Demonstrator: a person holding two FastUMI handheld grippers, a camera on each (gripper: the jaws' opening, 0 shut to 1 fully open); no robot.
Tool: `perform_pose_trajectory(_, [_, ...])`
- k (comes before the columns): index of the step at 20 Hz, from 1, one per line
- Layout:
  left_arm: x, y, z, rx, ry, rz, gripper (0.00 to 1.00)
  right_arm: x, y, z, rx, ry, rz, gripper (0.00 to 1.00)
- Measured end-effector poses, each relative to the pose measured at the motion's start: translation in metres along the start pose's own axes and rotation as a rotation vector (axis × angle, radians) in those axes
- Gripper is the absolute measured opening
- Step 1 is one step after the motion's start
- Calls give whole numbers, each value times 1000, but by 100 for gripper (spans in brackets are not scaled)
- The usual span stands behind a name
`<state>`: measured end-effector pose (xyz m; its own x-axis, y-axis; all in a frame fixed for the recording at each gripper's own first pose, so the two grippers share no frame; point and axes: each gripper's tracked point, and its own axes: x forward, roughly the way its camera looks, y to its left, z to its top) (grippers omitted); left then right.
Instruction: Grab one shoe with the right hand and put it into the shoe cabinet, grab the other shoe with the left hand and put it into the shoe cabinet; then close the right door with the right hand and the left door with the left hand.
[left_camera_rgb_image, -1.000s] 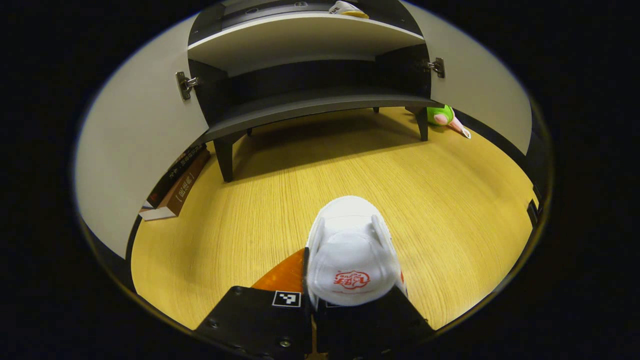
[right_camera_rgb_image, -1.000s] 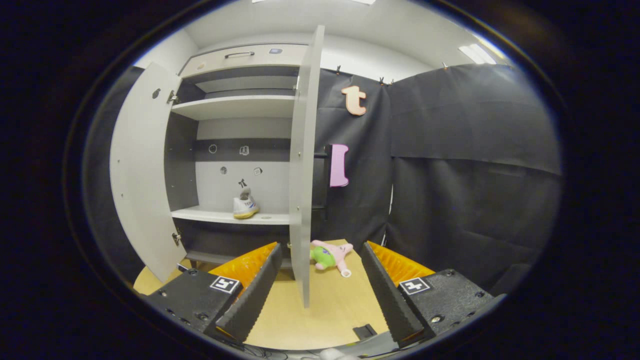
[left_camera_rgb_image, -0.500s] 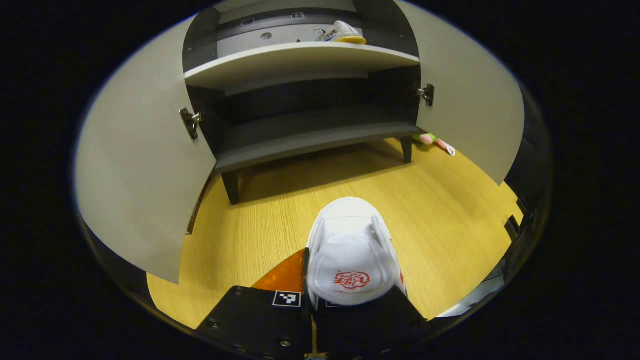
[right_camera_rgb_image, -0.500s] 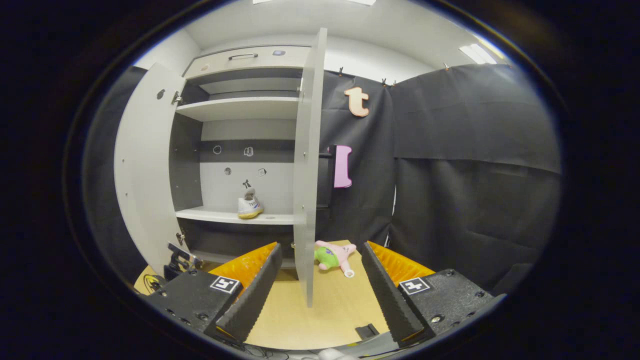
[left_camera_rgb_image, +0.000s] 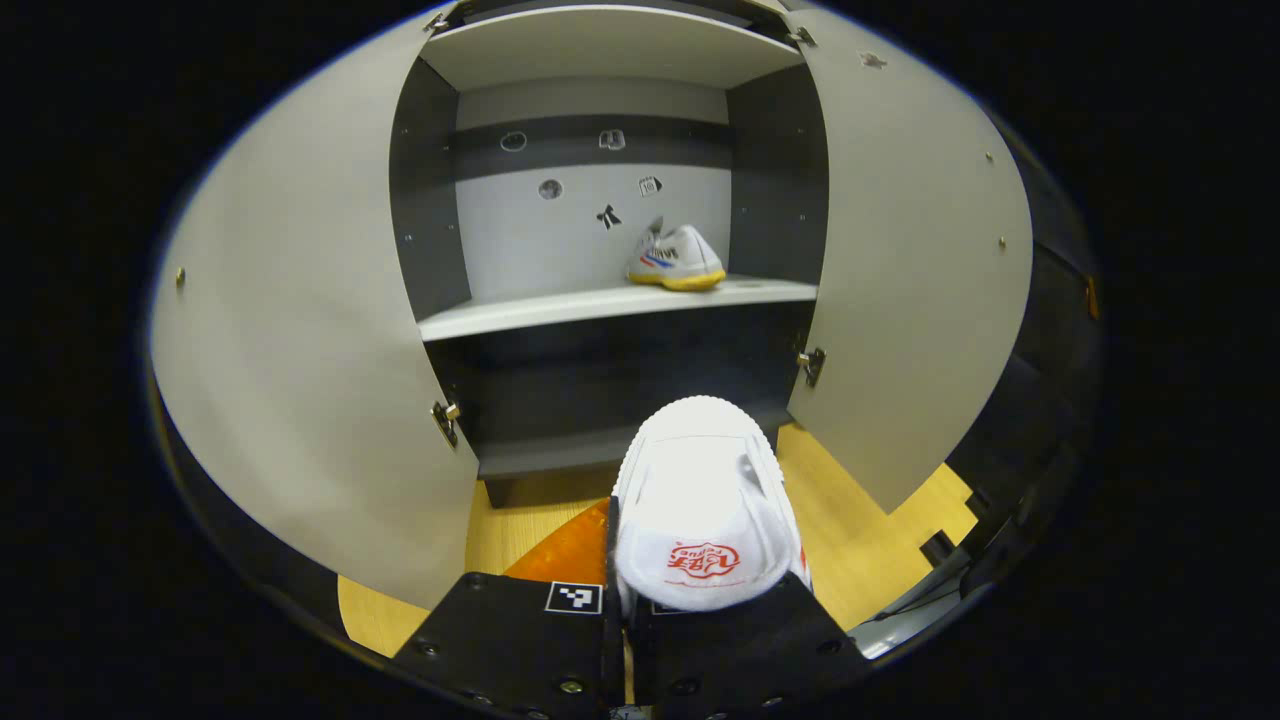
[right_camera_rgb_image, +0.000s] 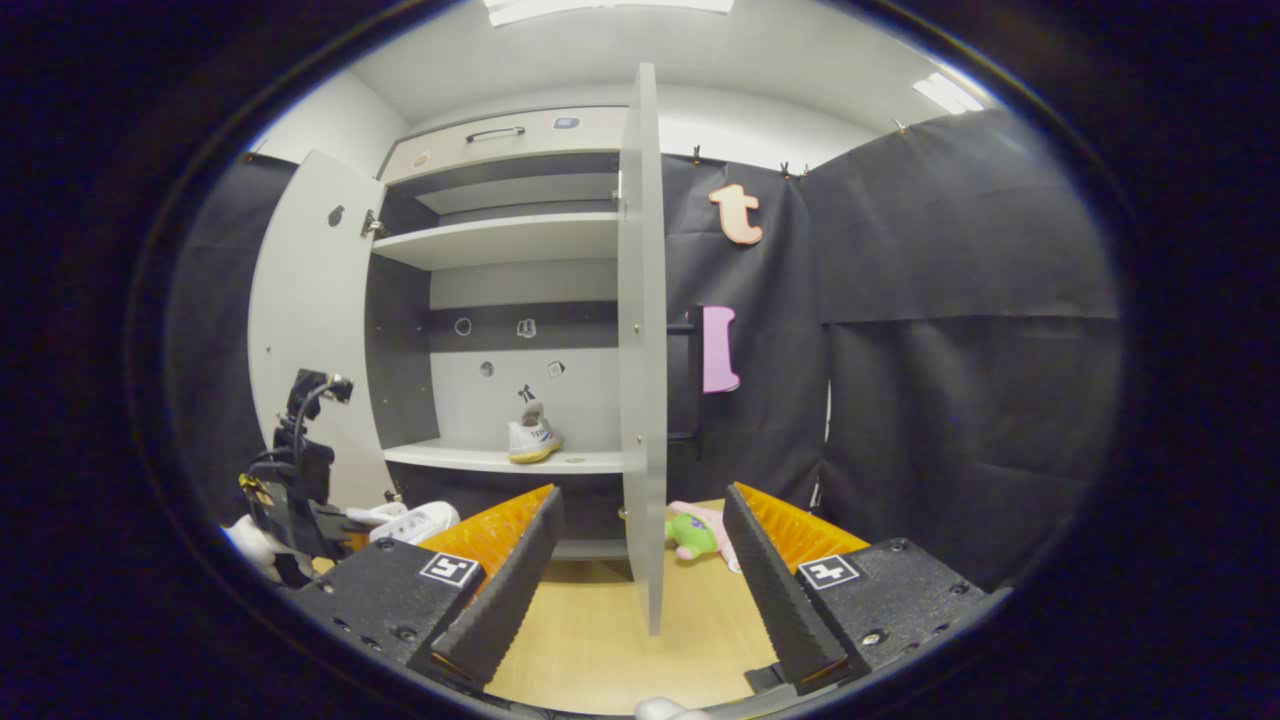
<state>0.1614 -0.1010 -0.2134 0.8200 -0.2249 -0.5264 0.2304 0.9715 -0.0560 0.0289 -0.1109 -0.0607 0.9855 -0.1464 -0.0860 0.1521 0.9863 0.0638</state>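
In the left gripper view my left gripper (left_camera_rgb_image: 706, 540) is shut on a white shoe (left_camera_rgb_image: 698, 470), toe pointing at the open shoe cabinet (left_camera_rgb_image: 600, 300). The shoe hangs in front of the dark lower compartment, below the white shelf. A second white shoe with a yellow sole (left_camera_rgb_image: 676, 262) stands on that shelf at the right. In the right gripper view my right gripper (right_camera_rgb_image: 642, 495) is open and holds nothing, with the edge of the right door (right_camera_rgb_image: 643, 350) straight ahead. Far left there, the left gripper (right_camera_rgb_image: 300, 480) carries the white shoe (right_camera_rgb_image: 415, 520).
Both cabinet doors stand wide open: the left door (left_camera_rgb_image: 300, 350) and the right door (left_camera_rgb_image: 910, 270). A green and pink plush toy (right_camera_rgb_image: 695, 530) lies on the wooden floor (right_camera_rgb_image: 600, 640) behind the right door. Black cloth walls close the booth on the right.
My left gripper has lifted and tipped upward with the shoe, so the shelf with the second shoe now faces it. It has come into the right gripper view at the left.
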Motion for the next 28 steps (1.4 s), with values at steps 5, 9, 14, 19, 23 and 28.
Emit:
perform_pose_trajectory(5, [-18, 23, 81, -13, -108, 91, 14, 19, 6, 5, 3, -10, 72, 100])
perform_pose_trajectory(9, [-3, 42, 136, -5, -171, 157, 14, 28, 22, 8, -26, 6, 158, 100])
perform_pose_trajectory(14, [47, 58, 196, 3, -221, 194, 14, 33, 53, 12, -116, -20, 270, 100])
perform_pose_trajectory(19, [114, 65, 228, -2, -182, 206, 14, 38, 66, 19, -158, -41, 328, 100])
perform_pose_trajectory(23, [163, 68, 233, 40, -143, 230, 13, 45, 64, 12, -153, -15, 330, 100])
perform_pose_trajectory(28, [219, 82, 212, 36, -30, 259, 14, 50, 54, 9, -167, 8, 309, 100])
